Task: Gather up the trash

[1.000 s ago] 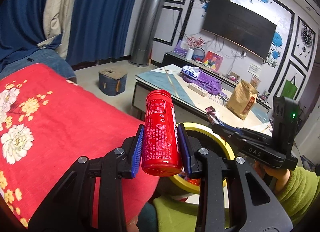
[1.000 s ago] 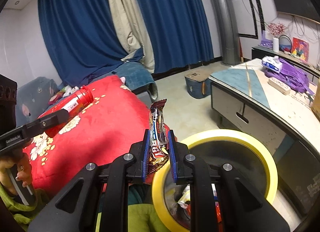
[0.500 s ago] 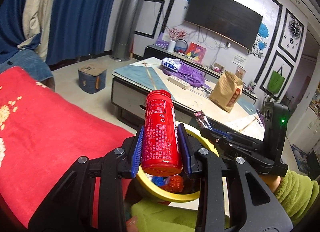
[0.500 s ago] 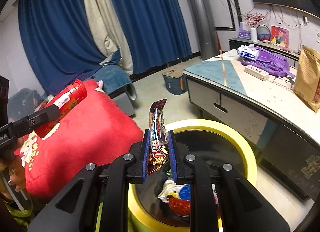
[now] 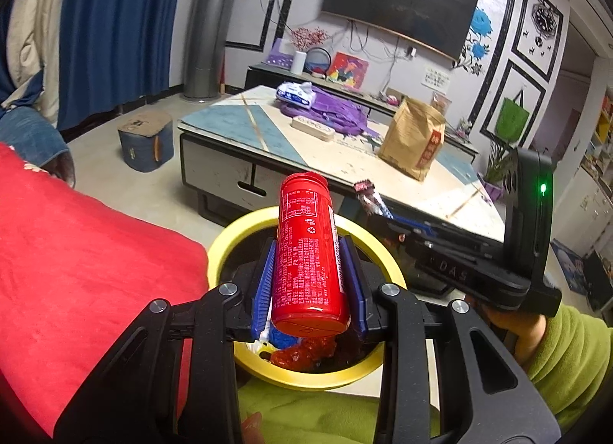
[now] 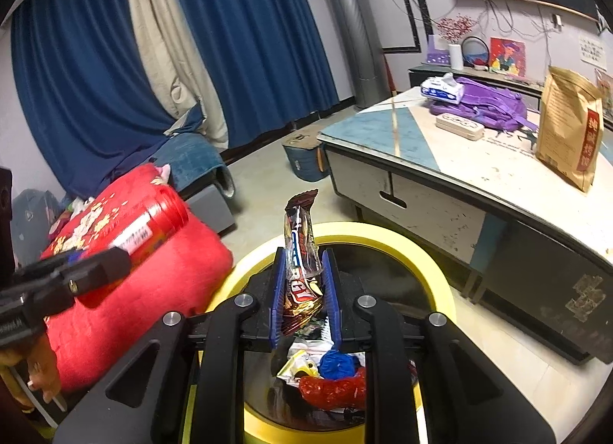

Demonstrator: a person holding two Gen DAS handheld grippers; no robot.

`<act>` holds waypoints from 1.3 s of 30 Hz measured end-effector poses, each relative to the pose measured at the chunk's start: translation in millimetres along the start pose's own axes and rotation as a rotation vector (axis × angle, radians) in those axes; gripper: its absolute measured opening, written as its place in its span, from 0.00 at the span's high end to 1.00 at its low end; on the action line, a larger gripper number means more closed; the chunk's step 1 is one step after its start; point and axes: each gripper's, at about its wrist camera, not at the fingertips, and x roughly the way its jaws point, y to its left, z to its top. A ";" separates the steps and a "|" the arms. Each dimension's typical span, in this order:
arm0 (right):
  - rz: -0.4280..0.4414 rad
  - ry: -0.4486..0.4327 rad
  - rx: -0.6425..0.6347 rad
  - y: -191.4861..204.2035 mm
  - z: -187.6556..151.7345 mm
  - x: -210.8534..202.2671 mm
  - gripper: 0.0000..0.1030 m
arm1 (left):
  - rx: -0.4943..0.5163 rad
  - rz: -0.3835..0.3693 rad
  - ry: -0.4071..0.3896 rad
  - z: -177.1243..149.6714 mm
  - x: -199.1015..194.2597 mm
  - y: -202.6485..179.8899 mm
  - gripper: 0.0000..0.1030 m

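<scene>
My left gripper point(image 5: 306, 252) is shut on a red cylindrical canister point(image 5: 308, 256), which stands upright between the blue pads above the yellow-rimmed trash bin point(image 5: 226, 237). My right gripper point(image 6: 304, 264) is shut on a brown snack wrapper point(image 6: 300, 252), also held over the bin point(image 6: 429, 264). Inside the bin lie crumpled wrappers, a blue scrap and a red scrap point(image 6: 333, 388). In the left wrist view the right gripper point(image 5: 377, 210) shows with the wrapper point(image 5: 369, 197). In the right wrist view the left gripper point(image 6: 76, 275) shows at the left holding the canister point(image 6: 153, 225).
A red flowered blanket point(image 5: 76, 264) lies left of the bin. A low table point(image 6: 479, 183) stands behind it with a brown paper bag point(image 6: 569, 126), purple backpack point(image 6: 486, 103) and power strip point(image 6: 459, 126). A small blue stool point(image 5: 143, 141) sits on the floor. Green sleeves point(image 5: 563, 359) are below.
Both grippers have swung to the right and dipped, from beside the red blanket to over the bin. More of the bin's inside and trash shows. The holds on canister and wrapper are unchanged.
</scene>
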 end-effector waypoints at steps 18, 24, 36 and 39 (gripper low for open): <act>-0.019 0.032 0.074 -16.5 -3.1 10.5 0.63 | 0.003 -0.018 0.096 -21.7 33.4 -5.1 0.74; -0.054 0.010 0.108 -24.9 -2.6 4.5 0.50 | 0.007 0.004 0.099 -19.1 39.8 -6.0 0.51; -0.145 -0.031 0.088 -20.0 -7.5 -20.5 0.11 | -0.040 0.108 0.064 -16.9 7.3 18.2 0.10; -0.138 -0.055 0.054 0.0 -8.1 -28.4 0.06 | -0.070 0.153 0.050 -18.6 -7.6 30.8 0.10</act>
